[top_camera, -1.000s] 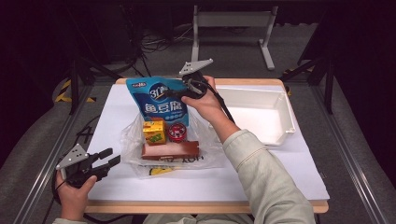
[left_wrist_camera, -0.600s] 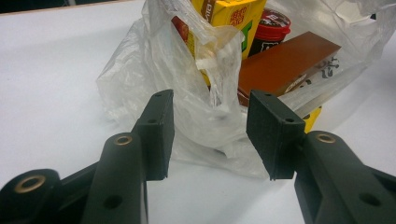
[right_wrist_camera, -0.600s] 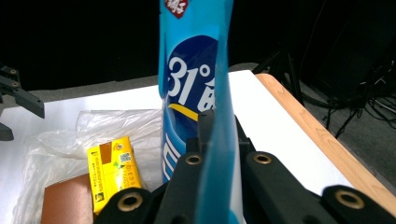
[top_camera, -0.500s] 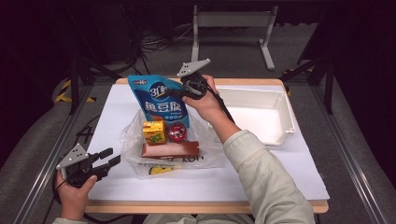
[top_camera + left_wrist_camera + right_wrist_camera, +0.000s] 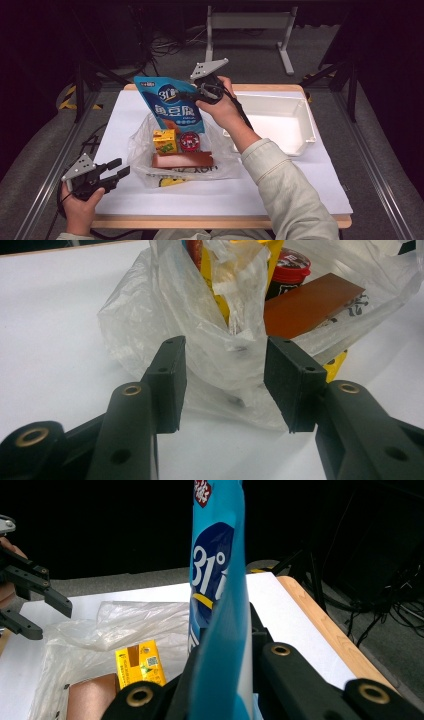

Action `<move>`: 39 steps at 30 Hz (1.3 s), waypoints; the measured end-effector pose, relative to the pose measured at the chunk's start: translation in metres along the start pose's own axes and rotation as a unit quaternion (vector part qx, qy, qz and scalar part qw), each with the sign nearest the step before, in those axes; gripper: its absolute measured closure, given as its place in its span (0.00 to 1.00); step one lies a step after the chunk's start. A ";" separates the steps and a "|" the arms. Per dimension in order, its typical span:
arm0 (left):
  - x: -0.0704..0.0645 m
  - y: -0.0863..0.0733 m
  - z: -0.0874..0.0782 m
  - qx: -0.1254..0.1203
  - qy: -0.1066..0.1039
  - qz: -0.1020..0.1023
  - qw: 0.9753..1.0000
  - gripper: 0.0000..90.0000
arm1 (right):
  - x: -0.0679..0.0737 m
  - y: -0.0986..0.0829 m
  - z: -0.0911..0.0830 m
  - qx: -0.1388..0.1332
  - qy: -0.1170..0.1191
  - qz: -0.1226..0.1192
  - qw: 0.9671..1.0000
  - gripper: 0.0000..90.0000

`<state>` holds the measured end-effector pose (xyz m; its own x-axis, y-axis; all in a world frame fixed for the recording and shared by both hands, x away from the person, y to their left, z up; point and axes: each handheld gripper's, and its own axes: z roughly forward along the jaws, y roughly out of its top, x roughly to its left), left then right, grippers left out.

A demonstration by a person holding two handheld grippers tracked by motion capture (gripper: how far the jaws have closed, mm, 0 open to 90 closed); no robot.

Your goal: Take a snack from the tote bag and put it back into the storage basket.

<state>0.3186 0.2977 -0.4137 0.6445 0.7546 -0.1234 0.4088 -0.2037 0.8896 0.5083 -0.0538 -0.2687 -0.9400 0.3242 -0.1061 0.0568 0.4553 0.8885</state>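
My right gripper [image 5: 194, 91] is shut on the right edge of a blue snack bag [image 5: 170, 104] and holds it upright above the back of a clear plastic bag [image 5: 150, 150]. In the right gripper view the blue snack bag [image 5: 220, 580] stands edge-on between the jaws of the right gripper [image 5: 225, 645]. The plastic bag holds a yellow box [image 5: 165, 141], a red-lidded cup [image 5: 189, 141] and a flat brown box [image 5: 182, 160]. My left gripper [image 5: 119, 170] is open at the table's front left. In the left gripper view the left gripper [image 5: 225, 385] has the plastic bag [image 5: 150, 315] just ahead of its jaws.
A white tray [image 5: 300, 107] stands at the back right of the white table top [image 5: 280, 190]. The person's right sleeve [image 5: 290, 195] crosses the front middle. Dark floor, cables and a stand lie beyond the table's far edge.
The right gripper has raised the blue snack bag a little, farther out of the plastic bag. The left gripper has stayed put, open.
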 end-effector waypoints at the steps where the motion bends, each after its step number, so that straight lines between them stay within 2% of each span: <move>1: 0.000 0.000 0.000 0.000 0.000 0.000 1.000 0.58 | 0.001 0.001 -0.001 0.000 0.001 -0.001 1.000 1.00; 9: -0.003 0.001 0.005 0.009 -0.002 0.008 1.000 0.57 | 0.004 0.010 -0.011 -0.007 0.002 -0.009 1.000 1.00; 19: -0.002 0.000 0.005 0.009 -0.002 0.005 1.000 0.57 | 0.011 0.026 -0.022 -0.018 0.002 -0.023 1.000 1.00; 30: -0.002 0.000 0.006 0.013 -0.001 0.005 1.000 0.57 | 0.014 0.039 -0.033 -0.034 0.000 -0.026 0.999 1.00; 32: -0.001 0.000 0.007 0.015 -0.002 0.006 1.000 0.57 | 0.015 0.042 -0.037 -0.040 0.007 -0.024 0.999 1.00; 39: -0.002 0.000 0.009 0.019 -0.002 0.003 1.000 0.58 | 0.021 0.052 -0.045 -0.049 0.002 -0.038 0.998 1.00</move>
<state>0.3235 0.2906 -0.4180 0.6504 0.7501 -0.1197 0.4290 -0.2327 0.8728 0.4764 -0.0610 -0.2048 -0.9416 0.2882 -0.1740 -0.0488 0.3946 0.9176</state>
